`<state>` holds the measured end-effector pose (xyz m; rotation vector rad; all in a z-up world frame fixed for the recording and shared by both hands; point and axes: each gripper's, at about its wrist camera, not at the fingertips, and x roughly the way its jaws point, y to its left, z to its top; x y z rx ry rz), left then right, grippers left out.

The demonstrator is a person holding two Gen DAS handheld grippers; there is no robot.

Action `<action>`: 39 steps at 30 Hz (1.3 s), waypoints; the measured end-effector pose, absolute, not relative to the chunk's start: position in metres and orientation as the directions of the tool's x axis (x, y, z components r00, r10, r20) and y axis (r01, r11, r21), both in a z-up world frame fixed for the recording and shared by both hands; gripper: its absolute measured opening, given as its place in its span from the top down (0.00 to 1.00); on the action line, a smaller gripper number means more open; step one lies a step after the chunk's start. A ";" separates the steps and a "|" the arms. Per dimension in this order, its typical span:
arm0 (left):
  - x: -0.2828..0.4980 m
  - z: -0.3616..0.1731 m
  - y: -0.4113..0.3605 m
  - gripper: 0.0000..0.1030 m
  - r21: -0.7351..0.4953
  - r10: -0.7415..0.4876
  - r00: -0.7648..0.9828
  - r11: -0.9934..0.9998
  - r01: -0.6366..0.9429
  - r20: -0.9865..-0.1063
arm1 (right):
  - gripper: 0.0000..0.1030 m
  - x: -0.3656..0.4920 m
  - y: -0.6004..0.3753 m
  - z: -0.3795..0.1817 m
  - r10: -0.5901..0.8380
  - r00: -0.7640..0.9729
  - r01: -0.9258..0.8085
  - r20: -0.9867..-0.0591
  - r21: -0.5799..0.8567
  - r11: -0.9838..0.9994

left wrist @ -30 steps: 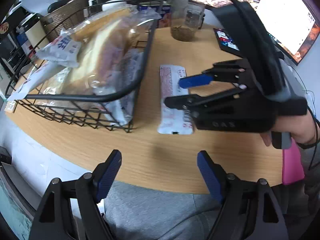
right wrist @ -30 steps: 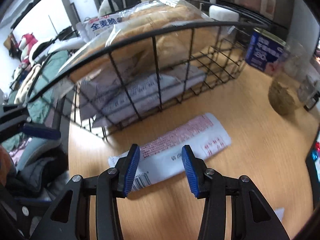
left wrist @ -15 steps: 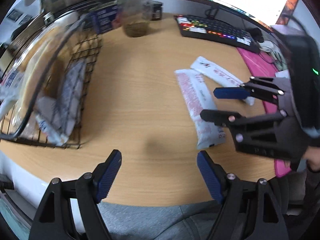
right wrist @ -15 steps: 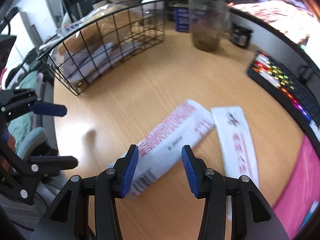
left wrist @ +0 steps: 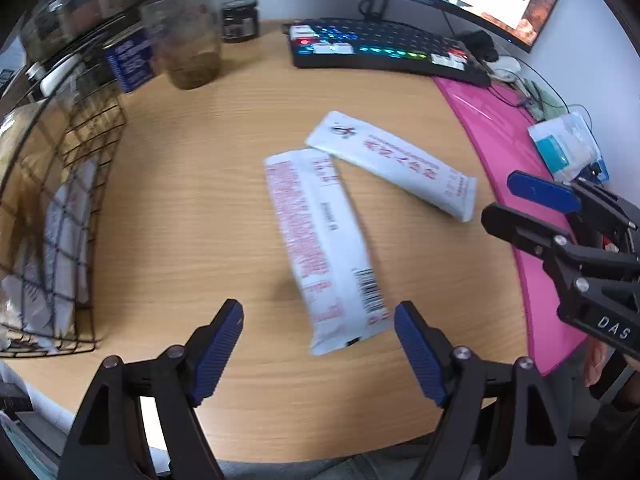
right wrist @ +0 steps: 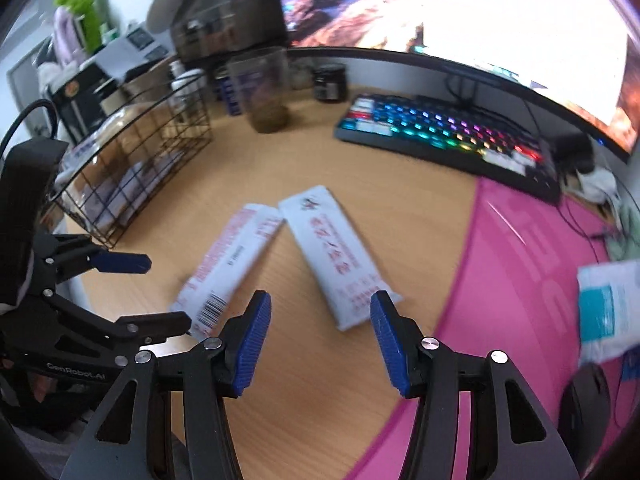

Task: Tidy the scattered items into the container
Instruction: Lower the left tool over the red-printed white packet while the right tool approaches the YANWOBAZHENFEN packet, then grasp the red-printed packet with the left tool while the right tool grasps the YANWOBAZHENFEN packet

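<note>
Nothing is gripped by the wide-spread left gripper [left wrist: 318, 346] or the widening right gripper [right wrist: 320, 338], both held above two long white red-printed snack packets [left wrist: 326, 248] [right wrist: 338, 256] left touching at one corner on the wooden desk [left wrist: 192, 200], well apart from the filled black wire basket [left wrist: 60, 216].

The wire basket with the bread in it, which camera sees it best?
The right wrist view: the wire basket shows whole, bread bag inside, though blurred. The left wrist view cuts it off at the picture's left edge, showing only one side and some packets.
</note>
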<state>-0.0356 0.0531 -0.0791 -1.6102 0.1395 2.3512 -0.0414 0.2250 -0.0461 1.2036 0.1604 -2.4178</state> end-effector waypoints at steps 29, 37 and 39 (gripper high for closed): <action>-0.051 -0.098 0.064 0.49 -0.013 0.137 -0.385 -0.952 -0.306 -0.913 | 0.49 -0.060 0.231 -0.063 -0.360 -0.501 0.417 -0.787 0.145 -0.897; -0.049 -0.096 0.057 0.51 -0.034 0.154 -0.381 -0.952 -0.304 -0.912 | 0.49 -0.070 0.224 -0.062 -0.370 -0.503 0.454 -0.781 0.125 -0.882; -0.049 -0.095 0.053 0.51 -0.032 0.150 -0.386 -0.954 -0.297 -0.910 | 0.49 -0.079 0.219 -0.065 -0.369 -0.489 0.494 -0.790 0.098 -0.864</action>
